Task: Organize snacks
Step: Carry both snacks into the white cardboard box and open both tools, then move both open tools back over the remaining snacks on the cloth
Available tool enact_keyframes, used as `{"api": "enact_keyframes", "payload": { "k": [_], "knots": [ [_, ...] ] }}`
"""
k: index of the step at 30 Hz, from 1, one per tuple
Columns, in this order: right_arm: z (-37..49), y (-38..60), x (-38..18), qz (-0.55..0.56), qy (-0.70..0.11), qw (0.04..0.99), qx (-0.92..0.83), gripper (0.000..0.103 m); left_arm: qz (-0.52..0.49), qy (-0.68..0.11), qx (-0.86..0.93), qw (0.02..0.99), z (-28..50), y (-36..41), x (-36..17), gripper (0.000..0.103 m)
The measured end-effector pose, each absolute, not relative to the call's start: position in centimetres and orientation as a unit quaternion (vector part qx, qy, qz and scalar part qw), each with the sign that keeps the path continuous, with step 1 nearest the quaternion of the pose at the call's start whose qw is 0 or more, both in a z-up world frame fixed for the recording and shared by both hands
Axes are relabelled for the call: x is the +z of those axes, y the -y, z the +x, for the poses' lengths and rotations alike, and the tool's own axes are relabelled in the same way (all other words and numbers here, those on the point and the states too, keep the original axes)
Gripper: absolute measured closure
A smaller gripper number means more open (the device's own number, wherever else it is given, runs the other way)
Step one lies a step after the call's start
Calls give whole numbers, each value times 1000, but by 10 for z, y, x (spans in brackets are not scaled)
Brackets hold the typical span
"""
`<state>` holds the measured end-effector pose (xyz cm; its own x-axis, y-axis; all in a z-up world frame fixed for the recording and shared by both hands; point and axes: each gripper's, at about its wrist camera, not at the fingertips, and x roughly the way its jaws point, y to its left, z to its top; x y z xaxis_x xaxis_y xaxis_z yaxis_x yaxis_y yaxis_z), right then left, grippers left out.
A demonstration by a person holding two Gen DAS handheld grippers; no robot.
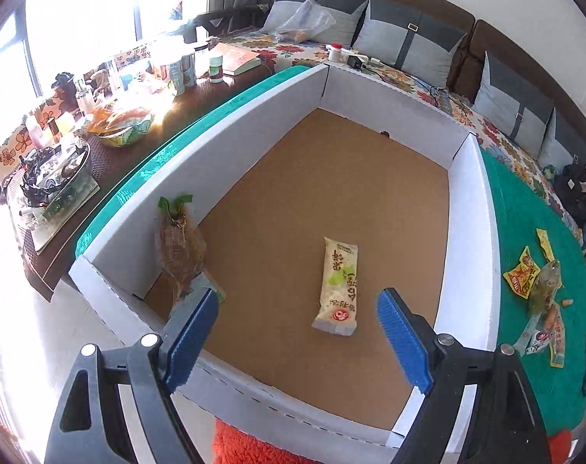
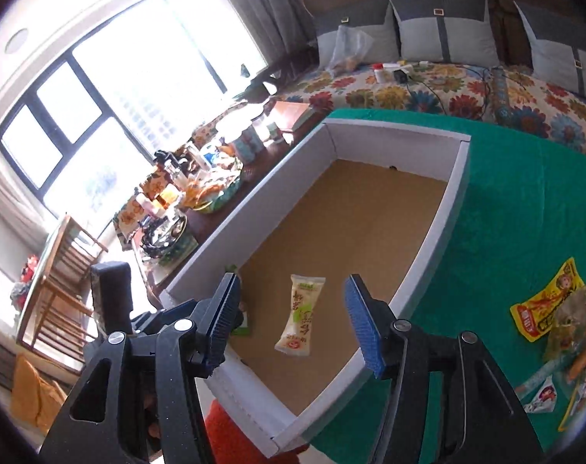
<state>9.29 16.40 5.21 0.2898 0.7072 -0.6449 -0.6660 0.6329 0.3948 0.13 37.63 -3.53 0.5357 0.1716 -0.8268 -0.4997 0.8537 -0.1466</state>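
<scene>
Both grippers — left gripper (image 1: pixel 297 309), right gripper (image 2: pixel 291 301) — held apart, empty, over box (image 1: pixel 463 232); loose snacks (image 1: pixel 532 282) at 3 o'clock judged next.

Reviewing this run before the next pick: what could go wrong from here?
1. The clear packet leans upright on the box wall beside the open left gripper; a nudge may topple it.
2. The remaining snacks overlap on the green cloth, so the open right gripper may grab two.
</scene>
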Motion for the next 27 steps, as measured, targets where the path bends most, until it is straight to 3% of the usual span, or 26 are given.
{"api": "enact_keyframes", "payload": {
  "k": [10, 13, 15, 19, 27],
  "knots": [
    [99, 12, -73, -108, -422, 861, 263, 42, -195, -402, 79, 891, 28, -271, -22, 19],
    [82, 77, -95, -105, -431, 874, 197, 42, -198, -418, 11, 887, 36, -215, -32, 17],
    [69, 111, -105, -93, -436, 881, 159, 42, -171, -430, -18, 886, 39, -173, -43, 8],
    [67, 156, -127, -39, -461, 879, 114, 42, -113, -480, -53, 868, 46, -100, -80, 8],
    [81, 167, -137, -26, -454, 885, 103, 35, -37, -507, -42, 860, 45, -60, -136, 8]
  ]
}}
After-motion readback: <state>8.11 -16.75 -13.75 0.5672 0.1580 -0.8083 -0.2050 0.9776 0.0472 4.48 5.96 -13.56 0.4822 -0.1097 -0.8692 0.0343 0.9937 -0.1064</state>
